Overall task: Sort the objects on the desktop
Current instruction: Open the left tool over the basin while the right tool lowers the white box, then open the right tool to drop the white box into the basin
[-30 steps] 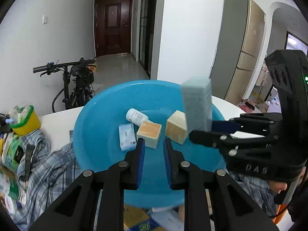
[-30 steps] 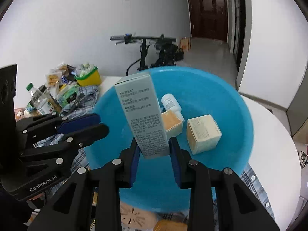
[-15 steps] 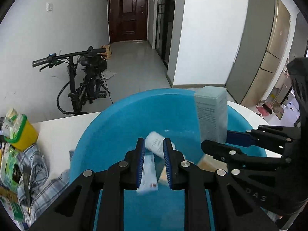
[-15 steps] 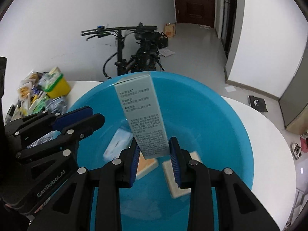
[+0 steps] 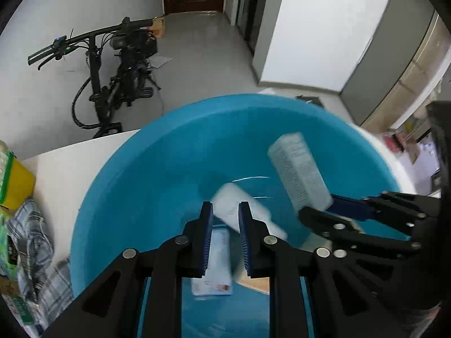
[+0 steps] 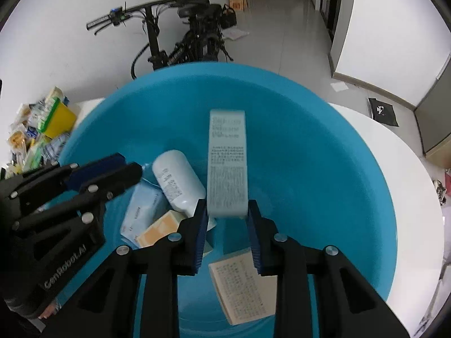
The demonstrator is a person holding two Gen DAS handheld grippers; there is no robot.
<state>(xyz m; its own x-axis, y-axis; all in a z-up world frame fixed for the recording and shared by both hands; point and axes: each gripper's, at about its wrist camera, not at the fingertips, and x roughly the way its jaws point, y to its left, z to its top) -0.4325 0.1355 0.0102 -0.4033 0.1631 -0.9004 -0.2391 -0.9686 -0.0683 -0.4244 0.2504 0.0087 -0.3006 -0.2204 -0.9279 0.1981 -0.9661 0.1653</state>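
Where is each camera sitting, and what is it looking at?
Left wrist: sits on the left gripper, looking steeply down into the blue basin; its own shut fingers show, and the right gripper beside it.
Right wrist: sits on the right gripper, looking down at the tall box it holds; the left gripper shows too.
Shared: basin, tall box, white bottle, bicycle.

Blue basin (image 6: 324, 140): ahead of the right tongs (image 6: 227, 235) and to their right, floor and wall lie bare. A tall box (image 6: 227, 166) fills the gap between their pads. To their left a white bottle (image 6: 177, 181), flat packet (image 6: 141, 214) and orange box (image 6: 159, 229) crowd the floor, the left tongs (image 6: 112, 170) above them. A cream box (image 6: 242, 284) lies beneath.
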